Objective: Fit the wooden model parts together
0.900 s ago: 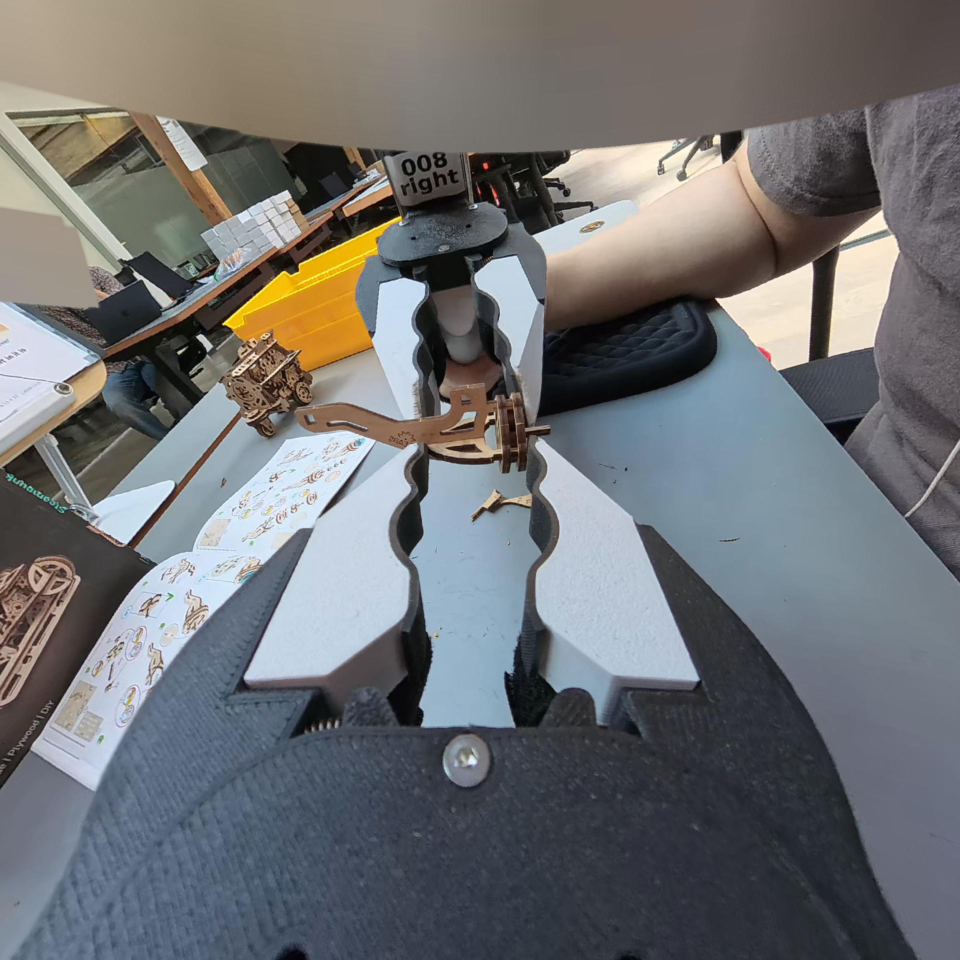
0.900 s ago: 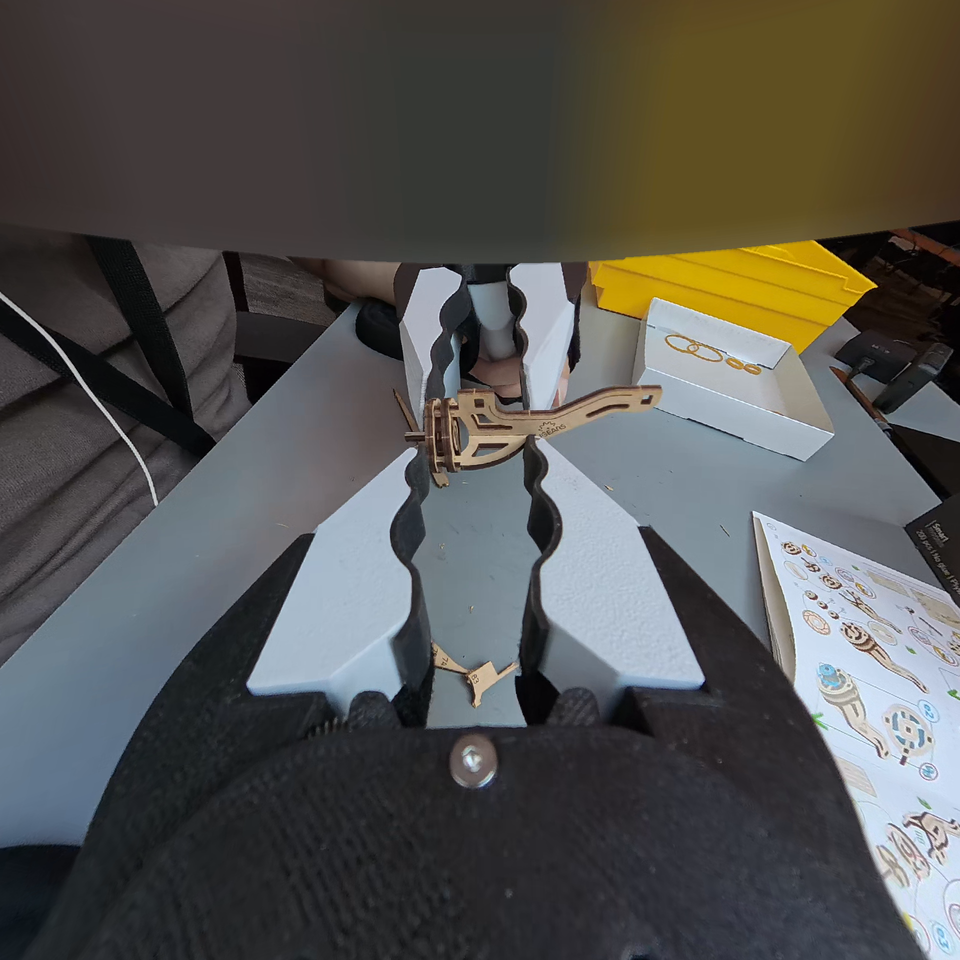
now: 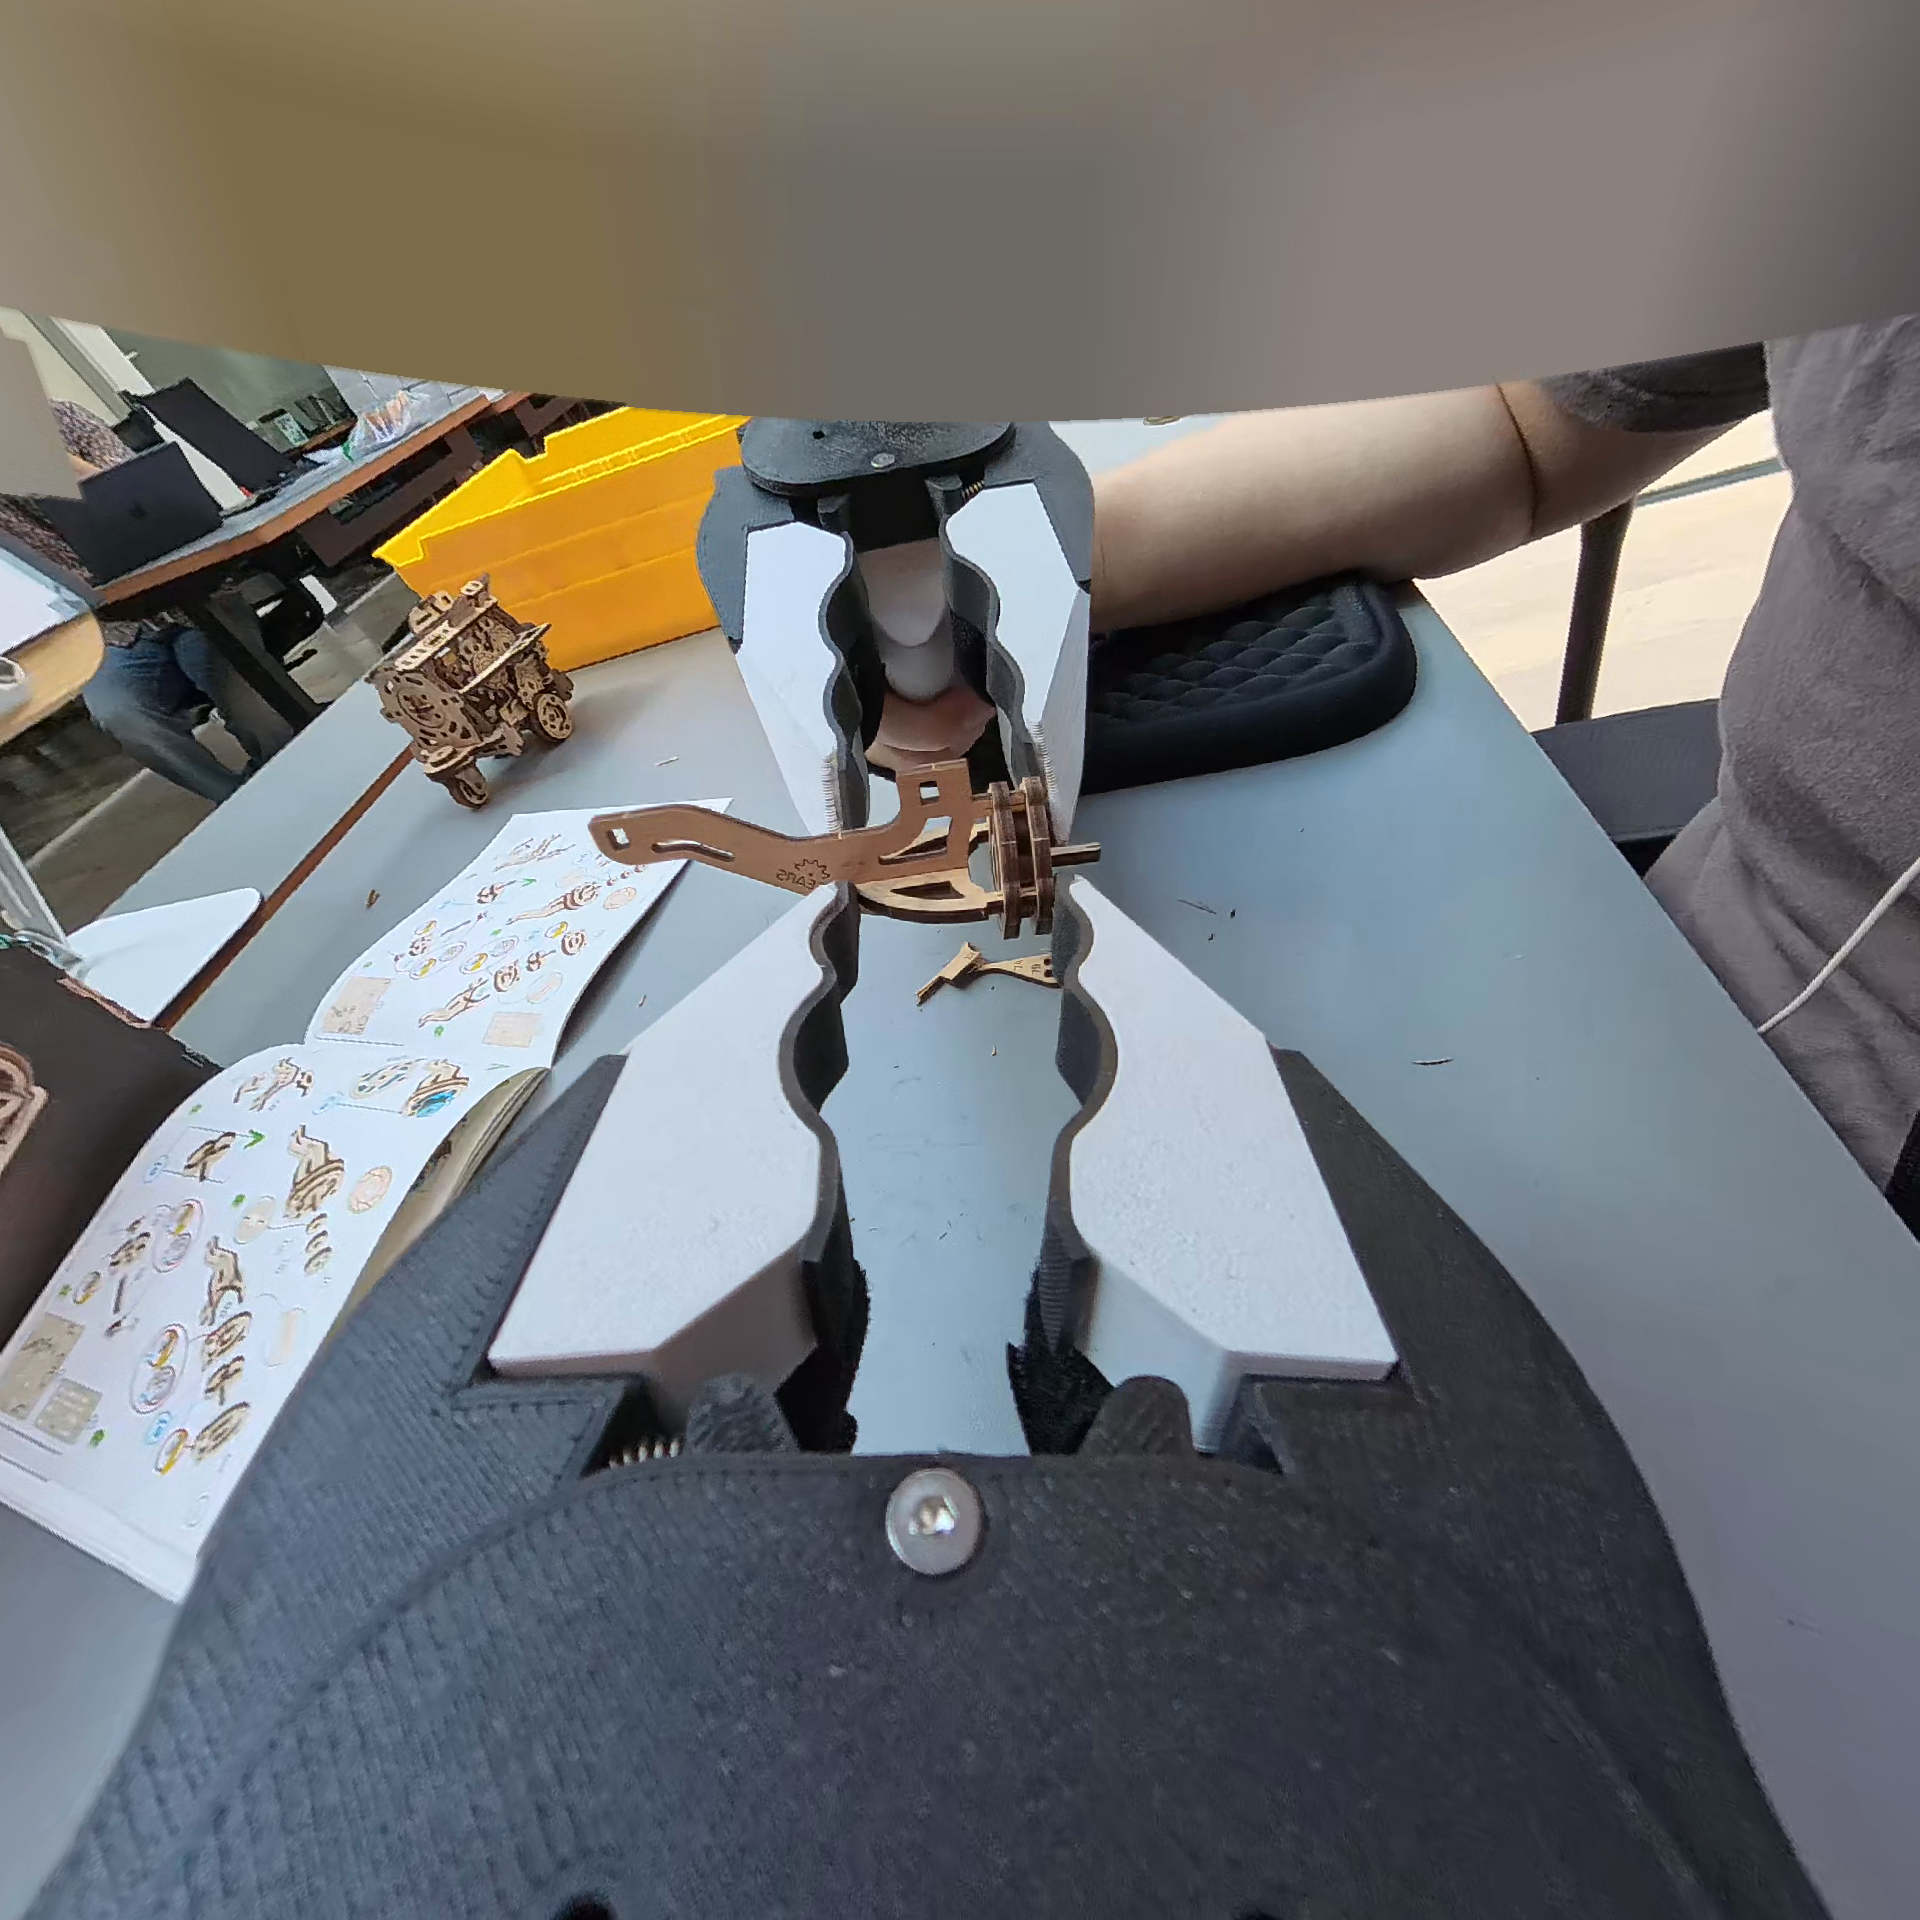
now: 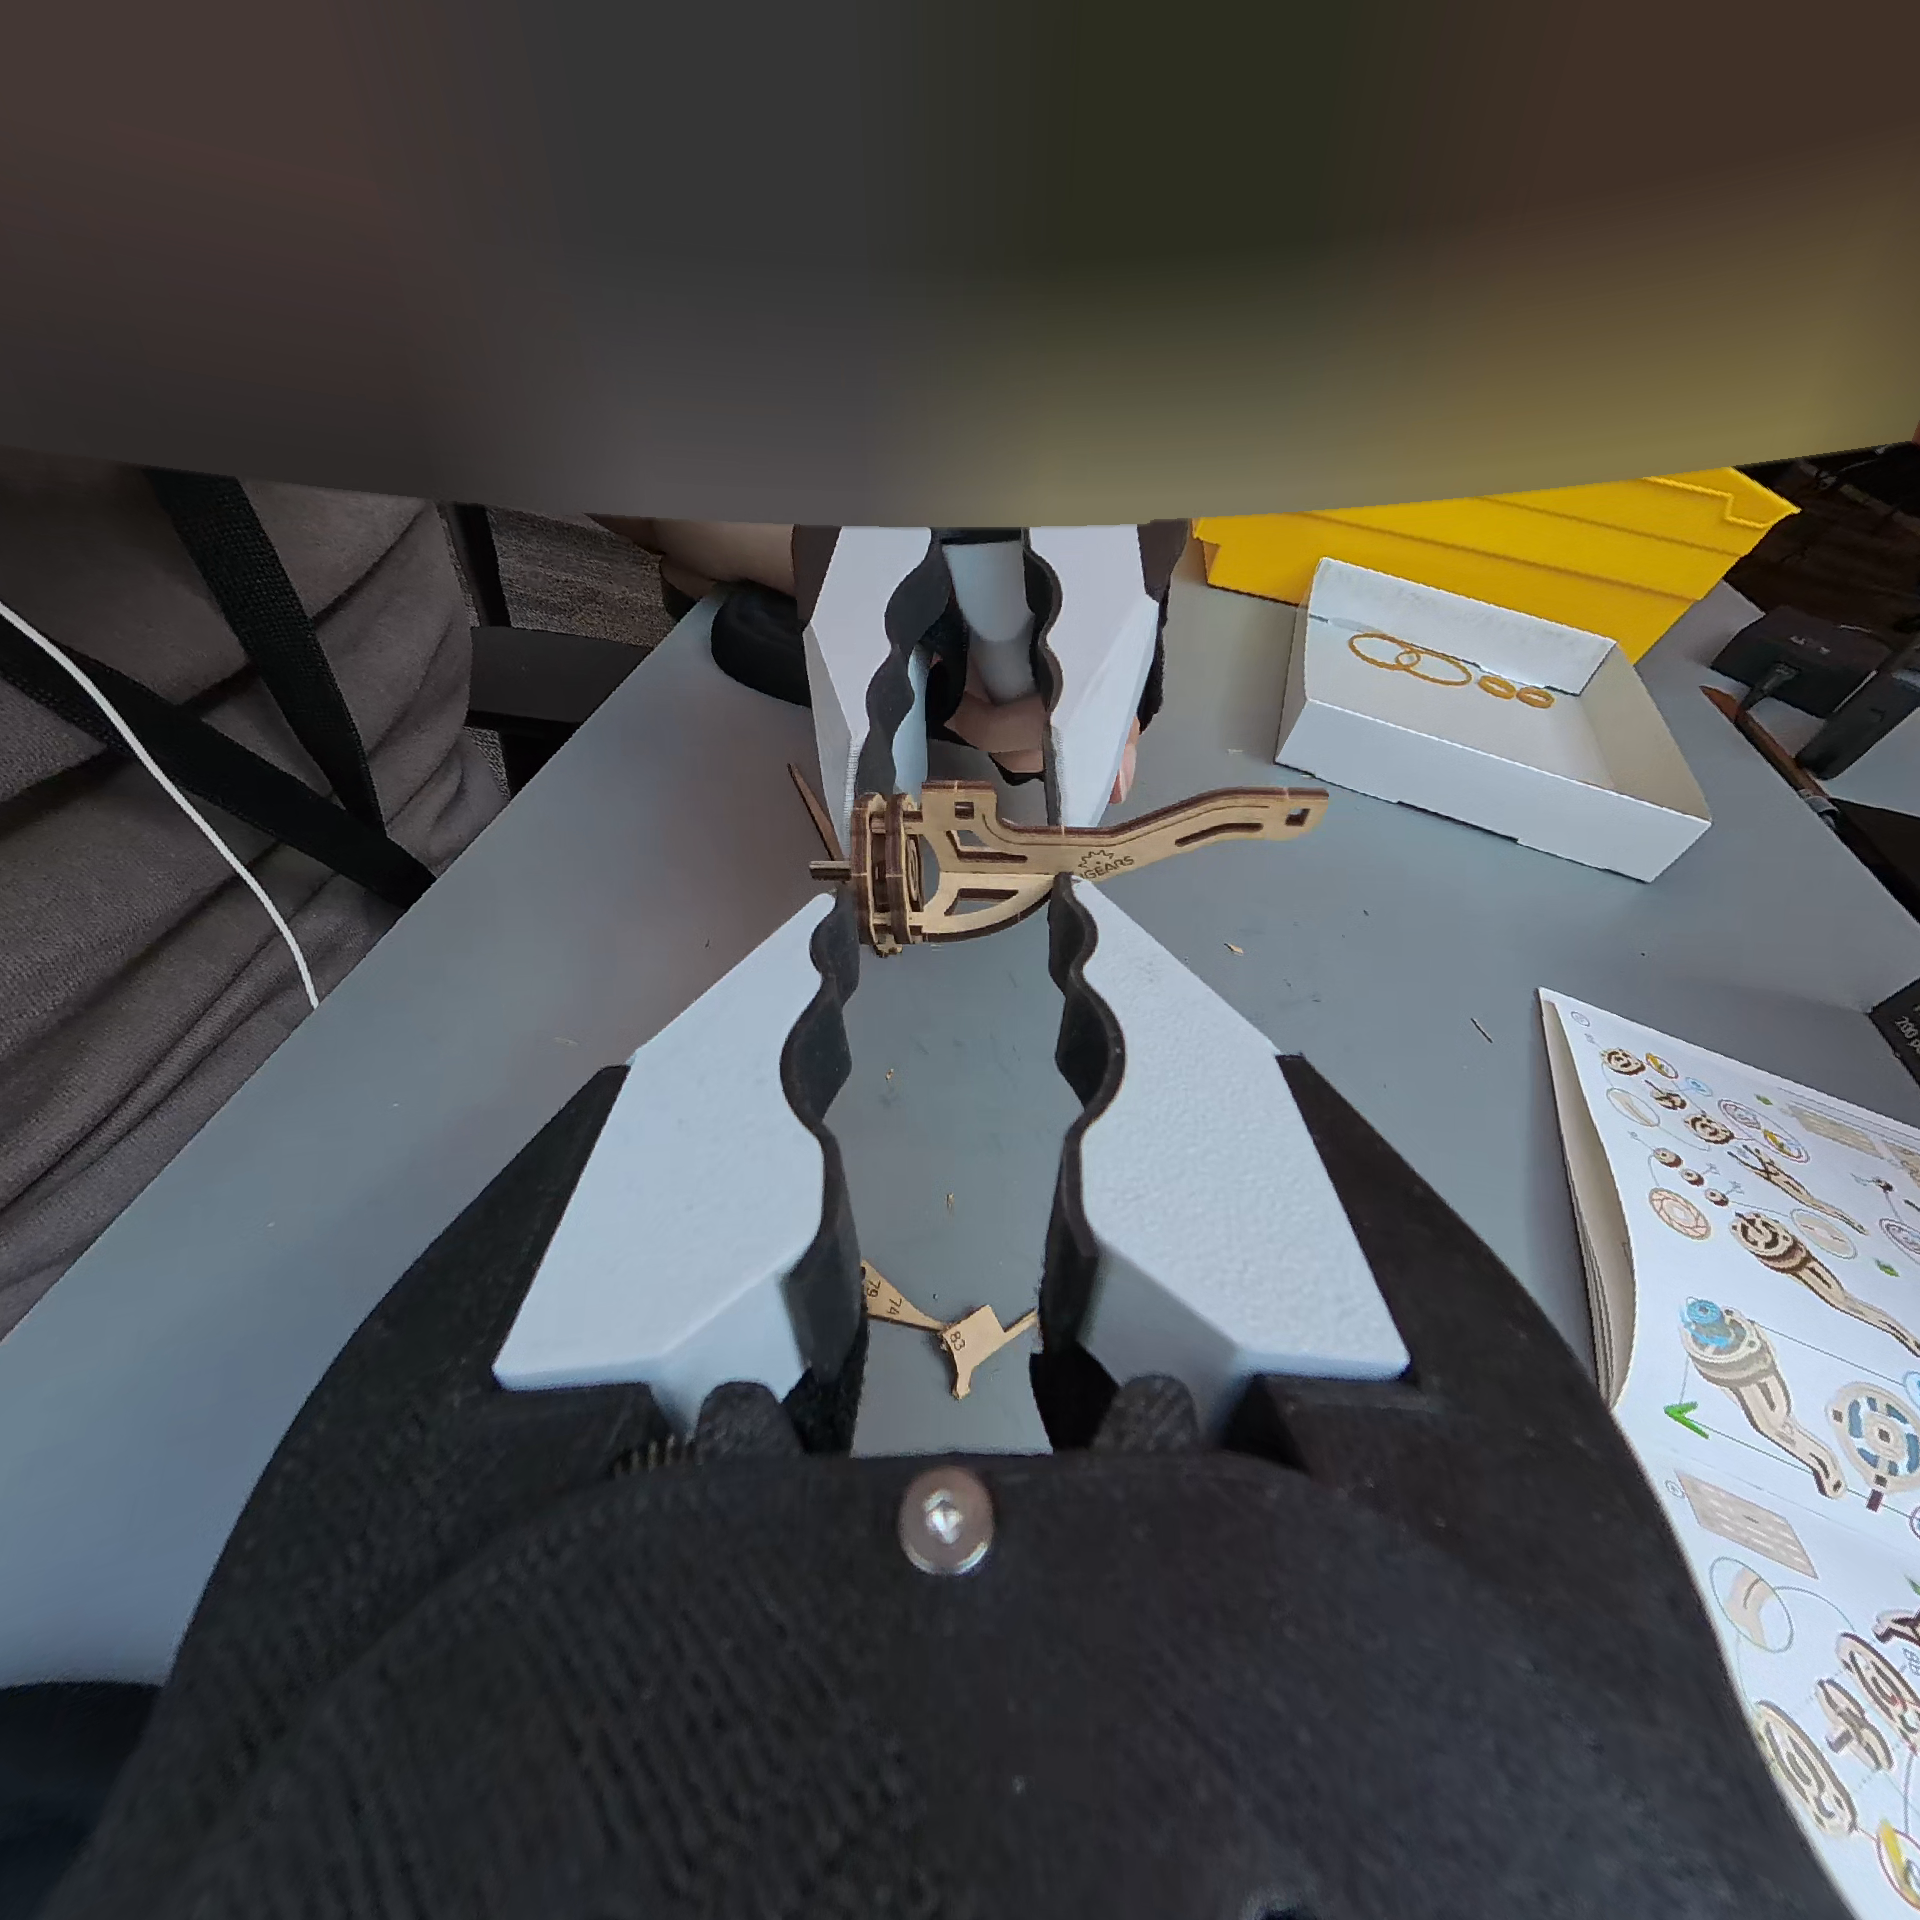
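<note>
Above the grey surface (image 3: 1351,1039), left claw (image 3: 948,909) and right claw (image 4: 951,904) meet tip to tip, each part-closed, clamping the wooden assembly (image 3: 914,857) between them; loose wooden piece (image 3: 987,971) lies beneath.

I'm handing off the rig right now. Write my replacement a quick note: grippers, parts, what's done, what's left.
Left gripper and right gripper: both shut on the flat plywood lever assembly with stacked discs, tip to tip, above the grey table.
Loose small wooden offcut piece lies on the table beneath the grippers.
Done: discs and pin sit on the lever.
Left: apparently seating that joint; whether it is fully home cannot be told. Open instruction booklet is beside.
</note>
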Demonstrator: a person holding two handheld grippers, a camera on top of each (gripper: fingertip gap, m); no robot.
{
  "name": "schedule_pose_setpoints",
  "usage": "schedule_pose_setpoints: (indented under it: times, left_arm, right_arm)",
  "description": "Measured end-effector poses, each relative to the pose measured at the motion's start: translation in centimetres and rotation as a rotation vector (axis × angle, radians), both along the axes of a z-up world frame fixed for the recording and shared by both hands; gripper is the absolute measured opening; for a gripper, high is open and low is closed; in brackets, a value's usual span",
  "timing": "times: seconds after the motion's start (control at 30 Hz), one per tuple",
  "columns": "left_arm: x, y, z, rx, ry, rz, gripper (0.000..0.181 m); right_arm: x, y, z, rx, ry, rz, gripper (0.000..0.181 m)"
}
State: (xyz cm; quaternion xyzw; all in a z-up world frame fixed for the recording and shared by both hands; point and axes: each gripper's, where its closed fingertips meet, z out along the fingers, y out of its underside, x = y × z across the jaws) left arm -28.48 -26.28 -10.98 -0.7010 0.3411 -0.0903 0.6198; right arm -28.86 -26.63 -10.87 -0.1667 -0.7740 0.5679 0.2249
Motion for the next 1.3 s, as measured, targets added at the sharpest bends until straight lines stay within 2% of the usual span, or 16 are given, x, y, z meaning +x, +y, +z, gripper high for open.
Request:
schedule_pose_setpoints:
  times: [0.1, 0.23, 0.3, 0.5, 0.67, 0.73, 0.9, 1.1, 1.3]
  left_arm:
    - [-0.1, 0.0, 0.2, -0.016, -0.052, -0.004, 0.036]
    - [-0.6, 0.3, 0.6, -0.074, -0.167, 0.006, 0.036]
    - [-1.0, 0.5, 0.8, -0.078, -0.187, 0.025, 0.036]
    - [-1.8, 0.9, 1.0, -0.028, -0.138, 0.089, 0.035]
    - [-2.0, 0.9, 1.0, 0.016, -0.071, 0.111, 0.03]
    - [-1.9, 0.9, 1.0, 0.019, -0.084, 0.107, 0.03]
    - [-2.0, 1.0, 0.6, 0.028, -0.05, 0.122, 0.031]
    - [-2.2, 1.2, 0.7, 0.018, -0.084, 0.13, 0.031]
    - [-2.6, 1.4, 0.8, 0.007, -0.117, 0.146, 0.033]
  right_arm:
    - [-0.2, 0.1, 0.0, -0.023, -0.023, -0.007, 0.036]
    - [-0.6, 0.4, 0.7, -0.174, -0.135, -0.003, 0.036]
    - [-1.0, 0.7, 0.9, -0.193, -0.132, -0.028, 0.035]
    - [-1.6, 1.3, 1.1, -0.154, -0.048, -0.085, 0.031]
    - [-1.8, 1.3, 0.9, -0.132, -0.028, -0.097, 0.04]
    - [-1.9, 1.2, 1.3, -0.177, -0.032, -0.099, 0.036]
    - [-2.0, 1.5, 0.9, -0.138, -0.031, -0.115, 0.035]
    - [-2.2, 1.6, 1.0, -0.152, -0.052, -0.13, 0.035]
    - [-2.6, 1.9, 0.8, -0.26, -0.185, -0.131, 0.033]
